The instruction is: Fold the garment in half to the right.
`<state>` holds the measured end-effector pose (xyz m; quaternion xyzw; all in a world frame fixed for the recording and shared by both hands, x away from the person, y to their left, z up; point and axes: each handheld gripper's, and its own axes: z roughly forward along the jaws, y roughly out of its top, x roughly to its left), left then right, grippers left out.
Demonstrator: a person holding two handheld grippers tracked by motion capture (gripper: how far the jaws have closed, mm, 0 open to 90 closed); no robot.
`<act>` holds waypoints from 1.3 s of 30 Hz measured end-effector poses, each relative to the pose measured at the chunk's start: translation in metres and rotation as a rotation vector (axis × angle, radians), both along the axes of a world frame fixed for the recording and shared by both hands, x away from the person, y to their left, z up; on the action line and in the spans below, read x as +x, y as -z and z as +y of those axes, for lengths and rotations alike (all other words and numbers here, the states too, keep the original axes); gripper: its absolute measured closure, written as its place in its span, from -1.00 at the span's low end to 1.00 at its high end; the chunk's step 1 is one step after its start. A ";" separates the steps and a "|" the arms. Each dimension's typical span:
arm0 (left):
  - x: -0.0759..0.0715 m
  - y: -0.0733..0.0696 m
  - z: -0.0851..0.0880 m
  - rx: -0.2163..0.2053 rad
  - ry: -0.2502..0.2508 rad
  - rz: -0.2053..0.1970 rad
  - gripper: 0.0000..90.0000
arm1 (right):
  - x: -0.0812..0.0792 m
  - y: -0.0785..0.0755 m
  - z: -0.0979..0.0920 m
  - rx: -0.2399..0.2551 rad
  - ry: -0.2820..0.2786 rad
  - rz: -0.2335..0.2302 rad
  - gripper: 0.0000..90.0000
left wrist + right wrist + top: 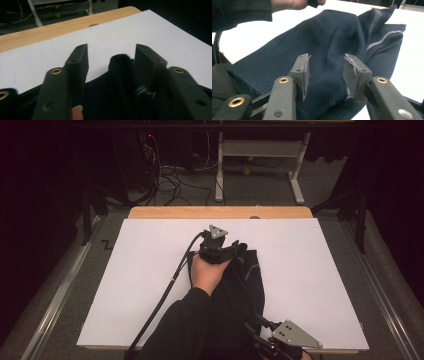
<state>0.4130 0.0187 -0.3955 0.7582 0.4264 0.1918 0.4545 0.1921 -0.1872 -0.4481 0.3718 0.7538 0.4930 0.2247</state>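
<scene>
a: where's the garment?

b: the dark navy garment lies on the white sheet that covers the table, a bit right of centre. it runs from around the middle of the sheet down to the near edge, bunched and folded lengthwise. in the right gripper view you can see ribbed knit at one end and a thin pale stripe along a fold.

a: and the left gripper?

b: the left gripper is at the far end of the cloth, held in the person's left hand, with its cable trailing back to the near left. its jaws stand spread. a raised fold of the fabric sits between them, against the inside of one jaw, while the other jaw is apart from it. no pinch that i can see.

a: the right one?

b: the right gripper is at the near edge of the table, by the near end of the garment. its jaws are parted too, with a hump of the cloth rising in the gap. whether the pads touch the fabric i can't tell, but they aren't squeezing it flat.

a: anything else around?

b: only the wooden far edge of the table showing past the sheet.
</scene>
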 end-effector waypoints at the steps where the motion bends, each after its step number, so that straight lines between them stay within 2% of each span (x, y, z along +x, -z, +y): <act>1: -0.001 0.001 0.001 0.011 0.010 -0.003 -0.16 | 0.000 -0.001 -0.001 0.002 0.002 -0.001 0.24; 3: -0.002 0.002 0.003 0.022 0.033 -0.008 -0.23 | 0.001 -0.001 -0.002 0.006 0.006 0.000 0.22; 8: -0.008 0.007 0.012 -0.002 0.050 -0.019 -0.43 | 0.002 0.000 -0.001 -0.001 0.001 0.001 0.20; 10: -0.010 0.008 0.018 -0.016 0.057 -0.011 -0.50 | 0.003 0.000 -0.001 -0.004 0.000 0.002 0.20; 12: -0.012 0.009 0.026 -0.056 0.078 0.010 -0.59 | 0.003 0.001 -0.001 -0.005 0.001 0.004 0.20; 13: -0.013 0.010 0.029 -0.062 0.086 0.022 -0.65 | 0.003 0.001 0.000 -0.005 0.001 0.004 0.20; 15: -0.016 0.011 0.036 -0.057 0.095 0.023 -0.72 | 0.003 0.002 0.000 -0.008 0.000 0.002 0.20; 17: -0.021 0.012 0.046 -0.072 0.091 0.016 -0.74 | 0.004 0.002 0.001 -0.009 0.000 0.005 0.20; 19: -0.026 0.013 0.055 -0.082 0.065 0.016 -0.94 | 0.004 0.002 0.001 -0.017 0.000 0.005 0.20; 20: -0.029 0.014 0.060 -0.086 0.069 0.009 -1.00 | 0.004 0.002 0.002 -0.018 0.000 0.006 0.20; 22: -0.035 0.016 0.070 -0.087 0.070 -0.002 -1.00 | 0.005 0.003 0.003 -0.019 0.001 0.005 0.20; 29: -0.058 0.029 0.104 -0.084 0.074 0.002 -1.00 | 0.006 0.004 0.004 -0.030 0.003 0.009 0.21; 33: -0.075 0.041 0.125 -0.054 0.080 0.002 -1.00 | 0.008 0.005 0.005 -0.034 0.005 0.013 0.22; 39: -0.107 0.059 0.164 -0.046 0.063 0.004 -1.00 | 0.014 0.005 0.006 -0.032 0.002 0.018 0.33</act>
